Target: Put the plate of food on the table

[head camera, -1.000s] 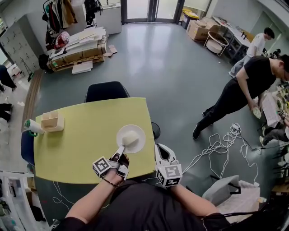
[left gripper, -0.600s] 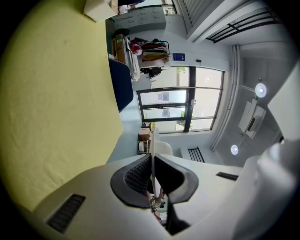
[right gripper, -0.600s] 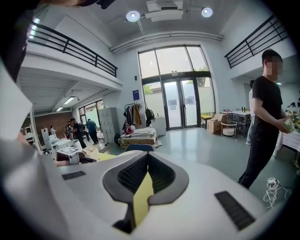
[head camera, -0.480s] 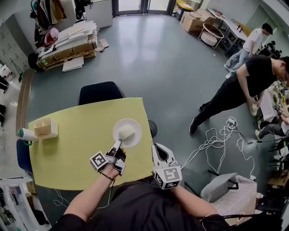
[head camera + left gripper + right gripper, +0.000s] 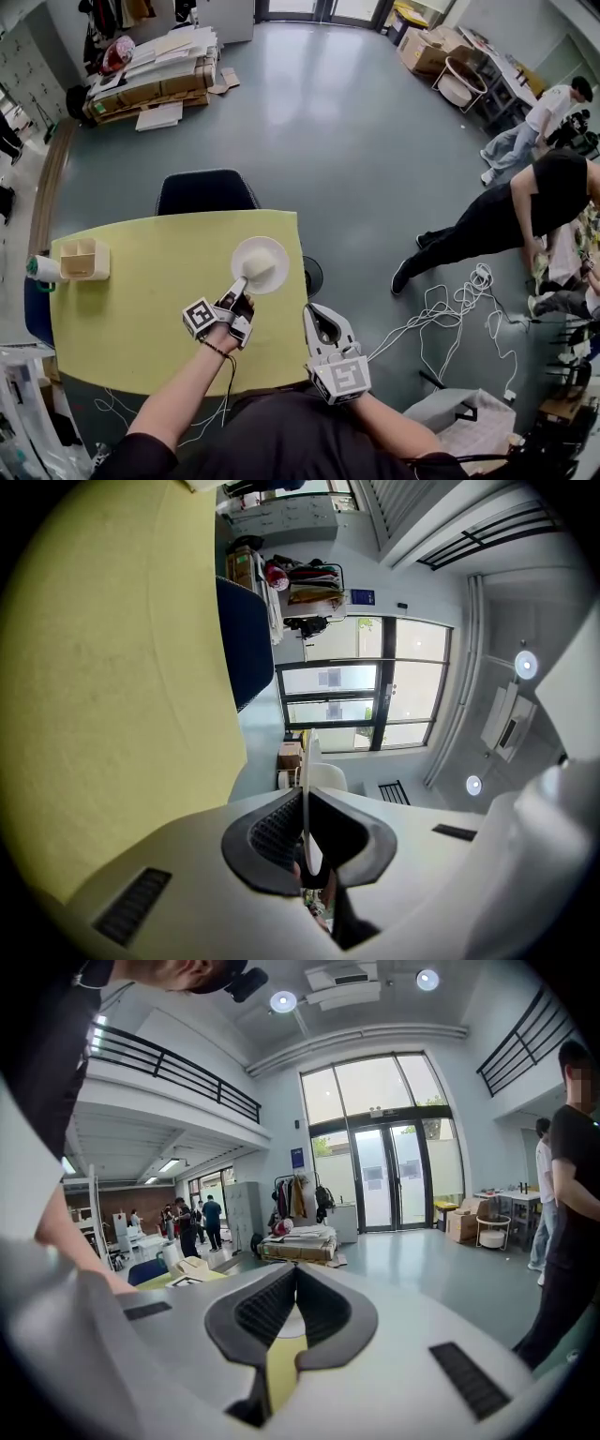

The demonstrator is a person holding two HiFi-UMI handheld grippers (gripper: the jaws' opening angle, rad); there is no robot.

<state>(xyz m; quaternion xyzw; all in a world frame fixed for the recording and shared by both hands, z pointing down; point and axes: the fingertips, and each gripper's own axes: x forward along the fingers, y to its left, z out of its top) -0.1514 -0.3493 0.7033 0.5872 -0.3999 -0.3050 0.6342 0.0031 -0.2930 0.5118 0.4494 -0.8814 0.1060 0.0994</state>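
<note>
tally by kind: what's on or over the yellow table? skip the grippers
plate: 1, its rim clamped in the left gripper
food mound: 1, on the plate
wooden holder: 1
white cylinder with green end: 1, at the table's left edge
Total: 4

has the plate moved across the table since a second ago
Yes. The plate, gripped by the left claw, has shifted toward the table's far edge, nearer the chair.

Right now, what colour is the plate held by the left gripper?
The plate is white; the head view shows it best.
</note>
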